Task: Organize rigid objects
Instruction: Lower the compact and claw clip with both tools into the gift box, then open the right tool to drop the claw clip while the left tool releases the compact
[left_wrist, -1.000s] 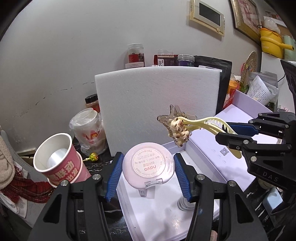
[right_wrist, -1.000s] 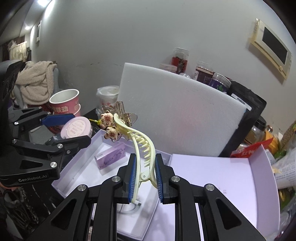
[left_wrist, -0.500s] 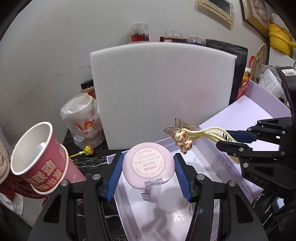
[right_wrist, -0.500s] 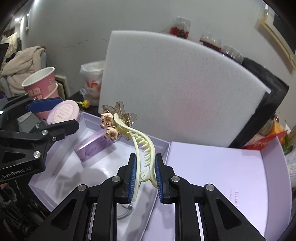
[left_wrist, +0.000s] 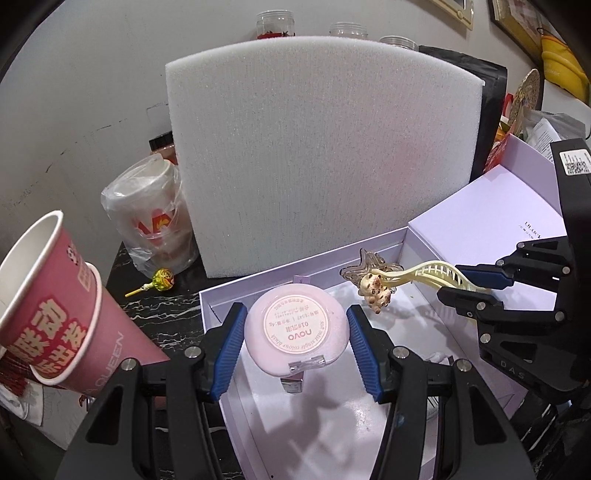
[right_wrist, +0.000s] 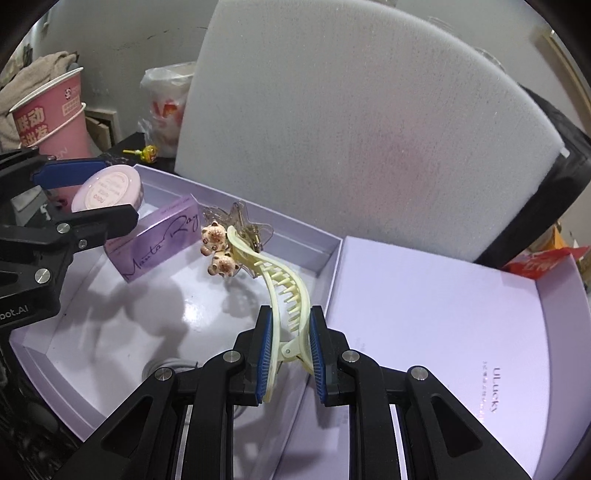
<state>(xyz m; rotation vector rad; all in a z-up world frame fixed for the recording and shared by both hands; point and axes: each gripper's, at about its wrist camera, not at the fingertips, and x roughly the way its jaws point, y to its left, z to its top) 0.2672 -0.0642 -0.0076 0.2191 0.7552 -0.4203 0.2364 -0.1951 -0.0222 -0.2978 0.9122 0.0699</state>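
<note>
A round pink compact (left_wrist: 297, 332) sits between the blue pads of my left gripper (left_wrist: 295, 345), which is shut on it above the left end of the open lilac box (left_wrist: 295, 275). My right gripper (right_wrist: 288, 350) is shut on the hinge end of a pale yellow hair claw (right_wrist: 284, 291). The claw has two small bear charms (right_wrist: 218, 251) and a clear star at its tip, and hangs just over the box floor (right_wrist: 147, 314). From the left wrist view the claw (left_wrist: 424, 269) and right gripper (left_wrist: 476, 284) come in from the right. A purple carton (right_wrist: 159, 240) lies in the box under the compact (right_wrist: 107, 188).
A white foam board (left_wrist: 325, 155) stands upright behind the box. The box lid (right_wrist: 443, 314) lies to the right. Stacked red paper cups (left_wrist: 48, 295), a bagged cup (left_wrist: 147, 210) and a lollipop (left_wrist: 162, 278) crowd the dark counter at left. A white cable (right_wrist: 166, 367) lies in the box.
Both grippers have sunk toward the box and tipped downward, so the box and foam board look closer. The compact and the hair claw stay gripped as before.
</note>
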